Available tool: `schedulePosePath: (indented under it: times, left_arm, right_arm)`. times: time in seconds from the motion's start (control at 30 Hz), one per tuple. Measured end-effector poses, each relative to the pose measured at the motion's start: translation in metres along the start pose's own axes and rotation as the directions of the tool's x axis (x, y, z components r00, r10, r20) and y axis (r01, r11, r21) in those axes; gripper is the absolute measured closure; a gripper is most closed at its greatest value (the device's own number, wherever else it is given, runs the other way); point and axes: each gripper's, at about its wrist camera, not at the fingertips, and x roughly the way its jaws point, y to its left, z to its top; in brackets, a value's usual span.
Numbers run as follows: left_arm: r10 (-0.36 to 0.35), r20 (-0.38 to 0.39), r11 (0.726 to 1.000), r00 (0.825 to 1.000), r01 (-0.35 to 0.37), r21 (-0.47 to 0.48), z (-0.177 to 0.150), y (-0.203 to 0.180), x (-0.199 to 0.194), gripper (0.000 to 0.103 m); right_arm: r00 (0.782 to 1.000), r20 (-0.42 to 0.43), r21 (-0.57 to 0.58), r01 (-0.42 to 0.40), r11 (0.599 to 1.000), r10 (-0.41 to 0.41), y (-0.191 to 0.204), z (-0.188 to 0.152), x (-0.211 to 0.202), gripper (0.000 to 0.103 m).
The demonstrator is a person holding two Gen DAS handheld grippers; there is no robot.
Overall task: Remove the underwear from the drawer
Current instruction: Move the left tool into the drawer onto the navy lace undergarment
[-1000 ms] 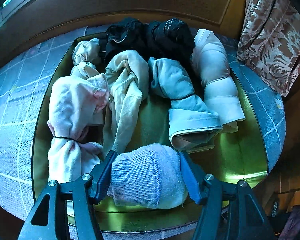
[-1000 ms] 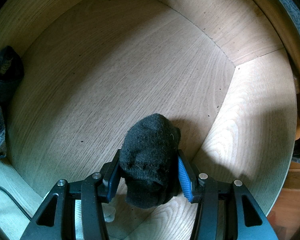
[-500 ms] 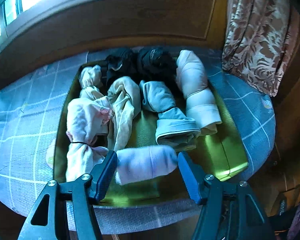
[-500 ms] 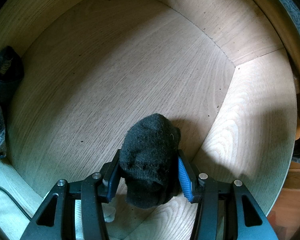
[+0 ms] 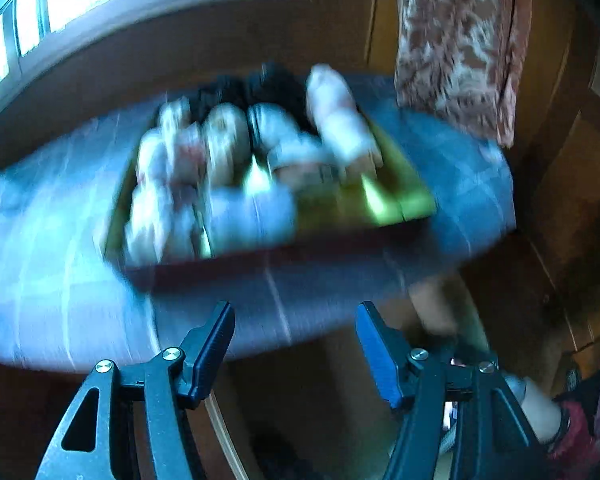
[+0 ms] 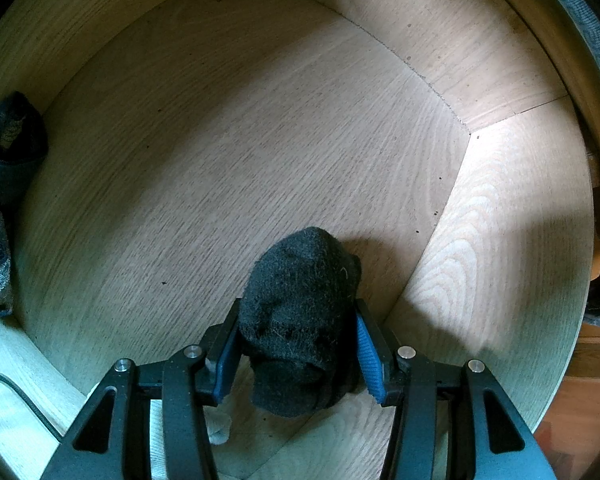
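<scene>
Right gripper pinching a dark rolled garment inside the wooden drawer; left gripper empty, jaws spread.

Dark roll sits at 6 o'clock of the right view, both blue pads pressed on its flanks, its far end resting on or just above the drawer floor, cannot tell which; more dark-blue fabric bunched at 9 o'clock against the drawer wall; left view heavily blurred; green tray of rolled pale and black garments at 12 o'clock on a blue checked cloth, nothing between the left fingers. Risks, as judged: soft roll could squeeze out or unroll on lifting, since the pads grip only its near half; roll could snag the drawer's front edge; blue fabric at 9 o'clock could be left behind.
</scene>
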Motion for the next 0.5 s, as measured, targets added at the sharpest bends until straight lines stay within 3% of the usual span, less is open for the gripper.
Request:
schedulePosePath:
  times: [0.13,0.33,0.4,0.43,0.5]
  left_arm:
    - [-0.038,-0.154,0.999,0.987,0.042,0.02,-0.051,-0.018,0.029,0.039]
    - [0.056,-0.323,0.996,0.945,-0.03,0.088,-0.122,-0.036,0.081,0.039]
    - [0.072,-0.349,0.996,0.934,-0.051,0.069,-0.136,-0.033,0.095,0.04]
    - [0.126,-0.318,0.989,0.94,-0.092,0.12,-0.139,-0.039,0.096,0.041]
    - [0.189,-0.304,0.975,0.934,-0.142,0.171,-0.143,-0.046,0.099,0.041]
  right_arm:
    - [1.0,0.0,0.0,0.0,1.0,0.0,0.0,0.0,0.0,0.051]
    - [1.0,0.0,0.0,0.0,1.0,0.0,0.0,0.0,0.0,0.051]
    - [1.0,0.0,0.0,0.0,1.0,0.0,0.0,0.0,0.0,0.051]
    - [1.0,0.0,0.0,0.0,1.0,0.0,0.0,0.0,0.0,0.051]
    - [1.0,0.001,-0.002,-0.001,1.0,0.001,0.001,0.001,0.001,0.05]
